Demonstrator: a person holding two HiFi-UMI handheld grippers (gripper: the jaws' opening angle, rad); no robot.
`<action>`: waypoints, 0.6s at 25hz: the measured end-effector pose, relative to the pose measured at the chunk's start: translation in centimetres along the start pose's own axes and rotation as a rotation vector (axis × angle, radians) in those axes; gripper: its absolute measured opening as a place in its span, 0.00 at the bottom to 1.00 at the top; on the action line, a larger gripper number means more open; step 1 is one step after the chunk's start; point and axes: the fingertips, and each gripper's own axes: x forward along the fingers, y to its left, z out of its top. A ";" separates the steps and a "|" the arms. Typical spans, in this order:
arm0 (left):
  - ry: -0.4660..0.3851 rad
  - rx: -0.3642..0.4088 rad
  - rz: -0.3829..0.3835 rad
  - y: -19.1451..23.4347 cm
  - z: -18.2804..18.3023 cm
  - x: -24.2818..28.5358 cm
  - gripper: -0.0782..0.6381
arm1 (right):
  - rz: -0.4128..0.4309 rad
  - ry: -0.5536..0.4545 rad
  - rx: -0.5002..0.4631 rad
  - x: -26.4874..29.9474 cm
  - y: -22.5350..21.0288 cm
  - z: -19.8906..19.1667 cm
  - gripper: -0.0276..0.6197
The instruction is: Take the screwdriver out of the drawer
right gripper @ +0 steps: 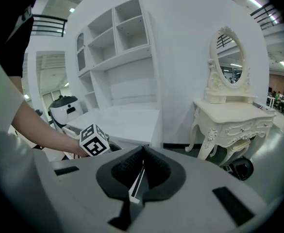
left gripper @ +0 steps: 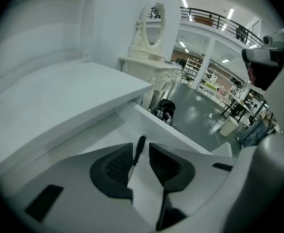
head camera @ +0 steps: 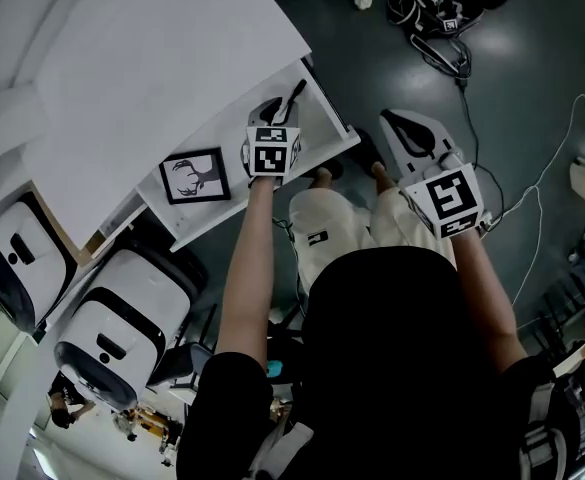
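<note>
A screwdriver (head camera: 293, 96) with a black handle lies in the open white drawer (head camera: 334, 126) under the desk top. My left gripper (head camera: 273, 109) hangs over the drawer, pointing steeply down at it, jaws open. In the left gripper view the screwdriver (left gripper: 140, 144) lies just beyond the tips of the left gripper (left gripper: 141, 152), in line with the gap, and the pads do not press on it. My right gripper (head camera: 399, 121) is to the right of the drawer, over the dark floor, shut and empty. In the right gripper view the right gripper (right gripper: 142, 150) shows its pads meeting at the tip.
A framed deer picture (head camera: 194, 176) lies at the drawer's left end. The white desk top (head camera: 142, 58) spreads above it. Two white machines (head camera: 122, 318) stand at the left. Cables (head camera: 452, 48) lie on the floor. A white vanity with a mirror (right gripper: 229, 106) stands beyond the desk.
</note>
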 end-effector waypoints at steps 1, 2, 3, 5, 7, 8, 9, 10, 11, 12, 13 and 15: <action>0.011 0.006 -0.017 -0.1 -0.2 0.8 0.27 | -0.001 0.007 0.005 0.1 0.1 -0.2 0.07; 0.024 0.014 -0.031 -0.2 -0.5 1.5 0.28 | -0.002 0.015 0.009 0.3 0.2 -0.4 0.07; 0.037 0.023 -0.041 -0.2 -0.8 2.1 0.28 | -0.002 0.021 0.014 0.5 0.3 -0.6 0.07; 0.064 0.041 -0.052 0.0 -1.4 3.4 0.29 | -0.004 0.023 0.029 1.0 0.3 -0.7 0.07; 0.088 0.051 -0.059 0.2 -2.0 4.7 0.30 | -0.010 0.026 0.036 1.3 0.2 -0.9 0.07; 0.096 0.053 -0.062 0.2 -2.3 5.2 0.30 | -0.014 0.030 0.036 1.4 0.1 -1.1 0.07; 0.103 0.056 -0.064 0.2 -2.6 5.6 0.30 | -0.018 0.033 0.035 1.4 0.0 -1.3 0.07; 0.111 0.059 -0.065 0.3 -2.8 6.0 0.30 | -0.021 0.035 0.035 1.4 -0.1 -1.4 0.07; 0.117 0.063 -0.065 0.4 -2.9 6.3 0.30 | -0.024 0.036 0.036 1.4 -0.2 -1.4 0.07; 0.122 0.067 -0.063 0.5 -2.9 6.5 0.30 | -0.025 0.037 0.037 1.4 -0.3 -1.5 0.07; 0.126 0.072 -0.060 0.6 -2.9 6.8 0.30 | -0.026 0.037 0.038 1.5 -0.4 -1.5 0.07; 0.128 0.078 -0.053 0.7 -2.9 7.1 0.29 | -0.027 0.040 0.043 1.4 -0.6 -1.6 0.07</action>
